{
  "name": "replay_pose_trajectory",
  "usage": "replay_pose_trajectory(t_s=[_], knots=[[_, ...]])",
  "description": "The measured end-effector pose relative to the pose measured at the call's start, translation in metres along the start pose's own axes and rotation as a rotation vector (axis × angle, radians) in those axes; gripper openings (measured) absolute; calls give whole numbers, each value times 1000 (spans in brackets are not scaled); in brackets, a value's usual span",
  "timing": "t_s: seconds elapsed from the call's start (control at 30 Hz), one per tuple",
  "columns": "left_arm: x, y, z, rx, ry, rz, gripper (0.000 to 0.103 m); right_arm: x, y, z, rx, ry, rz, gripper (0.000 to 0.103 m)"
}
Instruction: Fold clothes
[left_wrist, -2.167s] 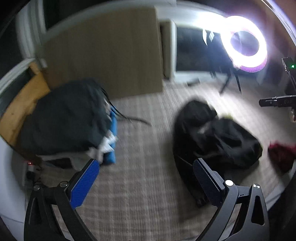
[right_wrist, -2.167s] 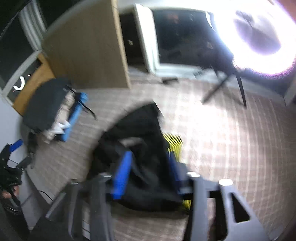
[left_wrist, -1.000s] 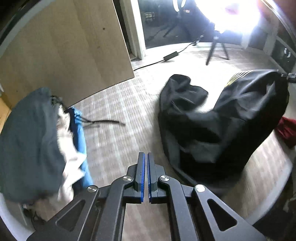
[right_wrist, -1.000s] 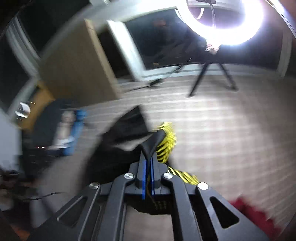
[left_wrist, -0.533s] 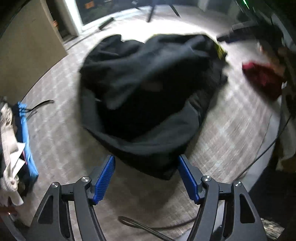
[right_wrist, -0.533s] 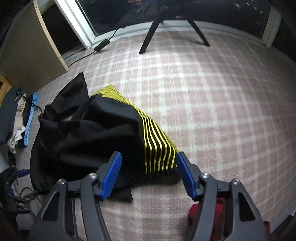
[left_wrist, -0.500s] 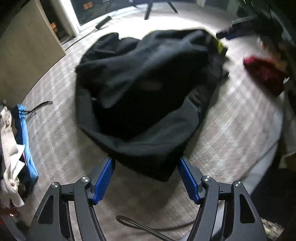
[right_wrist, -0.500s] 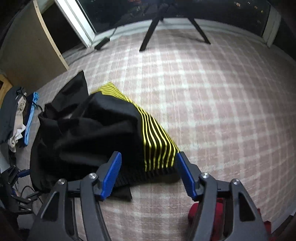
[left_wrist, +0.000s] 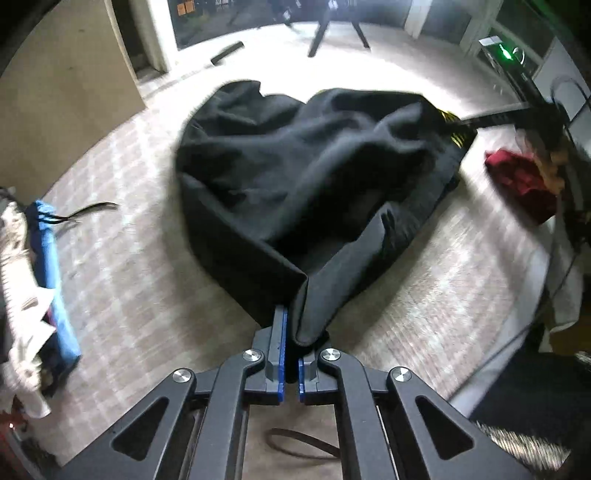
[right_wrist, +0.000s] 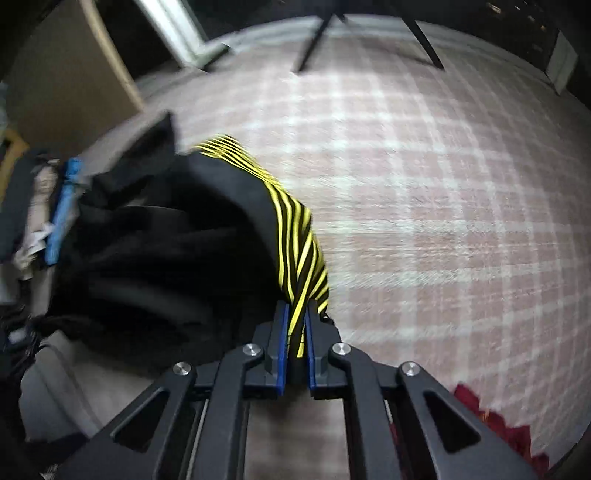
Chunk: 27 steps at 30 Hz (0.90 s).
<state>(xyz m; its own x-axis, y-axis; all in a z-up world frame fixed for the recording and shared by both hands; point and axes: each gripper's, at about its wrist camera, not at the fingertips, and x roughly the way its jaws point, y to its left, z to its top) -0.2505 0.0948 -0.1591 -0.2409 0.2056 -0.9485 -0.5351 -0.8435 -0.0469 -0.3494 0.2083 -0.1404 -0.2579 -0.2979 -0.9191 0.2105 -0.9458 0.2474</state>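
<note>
Black garment (left_wrist: 303, 177) heaped on the checked carpet (right_wrist: 424, 192). Left gripper (left_wrist: 291, 332) clamped on its near black hem; right gripper (right_wrist: 296, 332) clamped on the yellow-striped band (right_wrist: 299, 251) — both ends pinched. Red cloth (left_wrist: 521, 181) lies right.

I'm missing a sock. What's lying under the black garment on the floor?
Only checked carpet shows around the black garment; whatever lies beneath its bunched folds is covered.
</note>
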Motion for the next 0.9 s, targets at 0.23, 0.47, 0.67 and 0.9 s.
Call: replay_pose_trajectory(t_s=[0.23, 0.47, 0.67, 0.9], knots=[[-1, 75, 68, -13, -37, 78, 16, -22, 4, 50, 84, -71, 91, 8], [45, 132, 117, -80, 39, 268, 42, 5, -16, 77, 49, -60, -106, 36], [24, 100, 66, -27, 19, 72, 54, -8, -9, 43, -94, -82, -98, 58], [58, 73, 52, 16, 58, 72, 54, 18, -24, 19, -91, -1, -81, 58]])
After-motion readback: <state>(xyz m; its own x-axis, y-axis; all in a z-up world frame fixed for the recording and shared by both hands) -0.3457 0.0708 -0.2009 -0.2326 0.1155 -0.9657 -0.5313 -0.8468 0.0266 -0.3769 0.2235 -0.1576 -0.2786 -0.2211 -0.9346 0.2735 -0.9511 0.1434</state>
